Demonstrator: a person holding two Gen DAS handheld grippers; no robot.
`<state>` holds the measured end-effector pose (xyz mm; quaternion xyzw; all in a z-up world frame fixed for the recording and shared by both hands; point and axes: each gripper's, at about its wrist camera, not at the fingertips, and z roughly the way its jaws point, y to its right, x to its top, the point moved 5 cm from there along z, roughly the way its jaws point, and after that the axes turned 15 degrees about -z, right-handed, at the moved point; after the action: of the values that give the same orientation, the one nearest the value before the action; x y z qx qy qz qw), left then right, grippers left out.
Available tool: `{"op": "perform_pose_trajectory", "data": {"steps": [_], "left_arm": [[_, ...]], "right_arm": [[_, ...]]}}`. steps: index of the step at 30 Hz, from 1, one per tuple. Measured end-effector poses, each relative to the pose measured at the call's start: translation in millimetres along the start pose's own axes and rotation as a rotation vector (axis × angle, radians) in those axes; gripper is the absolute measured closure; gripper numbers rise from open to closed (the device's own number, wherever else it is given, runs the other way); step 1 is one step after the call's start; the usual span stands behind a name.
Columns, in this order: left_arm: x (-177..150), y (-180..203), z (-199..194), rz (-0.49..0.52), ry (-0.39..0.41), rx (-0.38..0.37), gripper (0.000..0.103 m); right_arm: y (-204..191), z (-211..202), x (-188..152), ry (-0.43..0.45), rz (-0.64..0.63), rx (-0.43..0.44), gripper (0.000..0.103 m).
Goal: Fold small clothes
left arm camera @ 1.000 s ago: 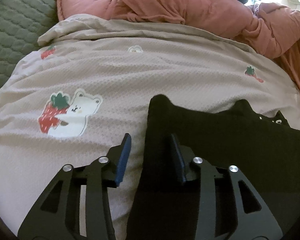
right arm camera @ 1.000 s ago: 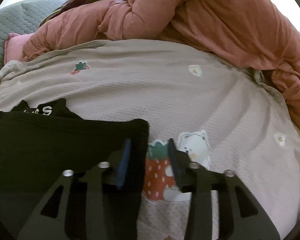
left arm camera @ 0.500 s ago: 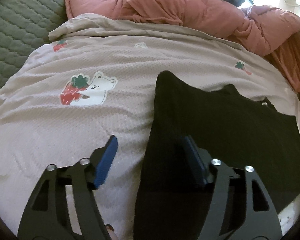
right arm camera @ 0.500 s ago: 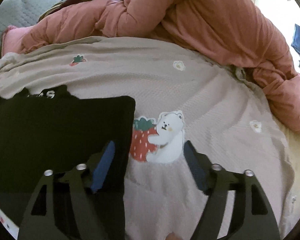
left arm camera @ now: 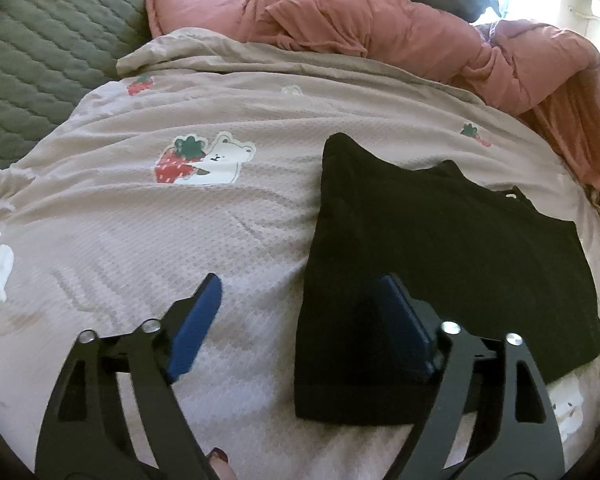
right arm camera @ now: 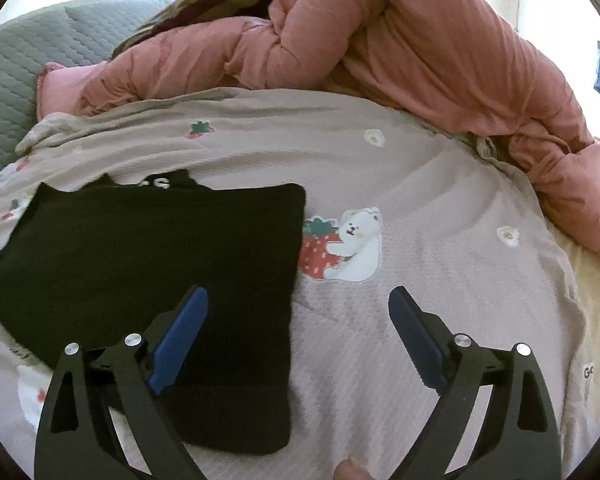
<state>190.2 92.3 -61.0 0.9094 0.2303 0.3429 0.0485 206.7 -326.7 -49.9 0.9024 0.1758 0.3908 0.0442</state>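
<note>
A black garment [left arm camera: 440, 264] lies folded flat on a pale pink bedspread [left arm camera: 140, 248]; white letters show at its far edge in the right wrist view [right arm camera: 156, 264]. My left gripper [left arm camera: 300, 284] hangs above the garment's left edge, jaws opening, nothing pressed between the blue pads. The right pad [left arm camera: 404, 320] is over the cloth, the left one over the bedspread. My right gripper [right arm camera: 300, 296] hovers over the garment's right edge, jaws also opening wide and empty. Its left pad [right arm camera: 180, 336] is above the black cloth.
A bunched salmon-pink duvet [right arm camera: 420, 48] lies along the far side of the bed. A grey quilted cover [left arm camera: 32, 40] fills the far left. Strawberry-and-bear prints [right arm camera: 340, 244] dot the bedspread. A fingertip [right arm camera: 350, 470] shows at the bottom edge.
Both grippers have drawn back and up from the garment while their jaws spread apart. The black cloth lies flat and now shows more fully in both views.
</note>
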Motion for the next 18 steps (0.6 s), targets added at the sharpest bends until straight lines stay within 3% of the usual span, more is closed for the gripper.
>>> {"op": "perform_pose_trajectory", "data": {"steps": [8, 11, 18], "left_arm": [[-5.1, -1.1, -23.4, 0.012, 0.028, -0.007, 0.023], [-5.7, -0.8, -34.7, 0.02, 0.045, -0.014, 0.013], [-5.6, -4.1, -59.9, 0.05, 0.097, -0.007, 0.01]], "right_arm": [[-21.9, -23.4, 6.2, 0.033, -0.021, 0.075, 0.011], [-34.5, -34.2, 11.4, 0.056, -0.045, 0.097, 0.011], [-74.6, -57.6, 26.7, 0.106, -0.131, 0.157, 0.011]]}}
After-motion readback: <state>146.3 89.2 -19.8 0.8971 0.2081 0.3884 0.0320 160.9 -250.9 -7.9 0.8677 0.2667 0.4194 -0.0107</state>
